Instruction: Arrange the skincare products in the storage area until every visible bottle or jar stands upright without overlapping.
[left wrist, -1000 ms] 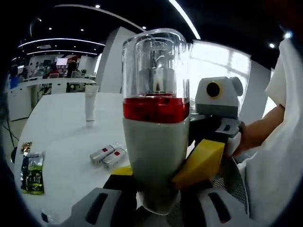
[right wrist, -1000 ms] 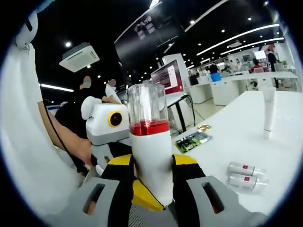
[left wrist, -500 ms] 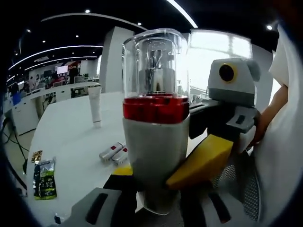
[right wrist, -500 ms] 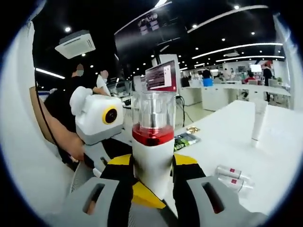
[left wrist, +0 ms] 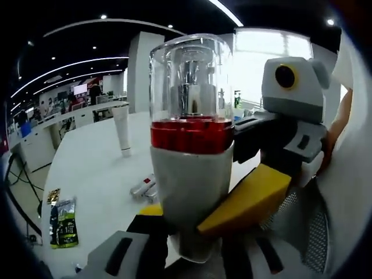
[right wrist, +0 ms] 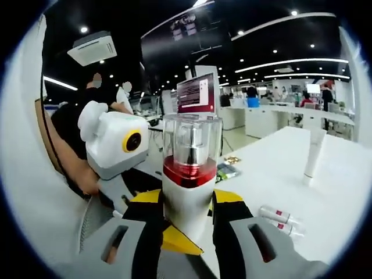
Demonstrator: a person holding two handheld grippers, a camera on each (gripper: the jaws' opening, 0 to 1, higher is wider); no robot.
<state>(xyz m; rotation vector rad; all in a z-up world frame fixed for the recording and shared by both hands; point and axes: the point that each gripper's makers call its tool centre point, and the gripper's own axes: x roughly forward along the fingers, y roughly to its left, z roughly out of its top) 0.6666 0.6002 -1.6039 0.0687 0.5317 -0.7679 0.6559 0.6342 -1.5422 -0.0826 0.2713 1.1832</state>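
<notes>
Left gripper view: I've got the bottle (left wrist: pixel 190 151) upright, clear cap over a red band, clamped by my left gripper (left wrist: pixel 189 244) and my right gripper (left wrist: pixel 244 203) together, above the desk (left wrist: pixel 93 174). Behind it, a white tube (left wrist: pixel 122 131) stands; two small vials (left wrist: pixel 144 189) lie flat beside a green packet (left wrist: pixel 63 222).

Each grey gripper (right wrist: pixel 185 232) carries black jaws with yellow pads (left wrist: pixel 247 197); the person wears a white sleeve (right wrist: pixel 23 174).
</notes>
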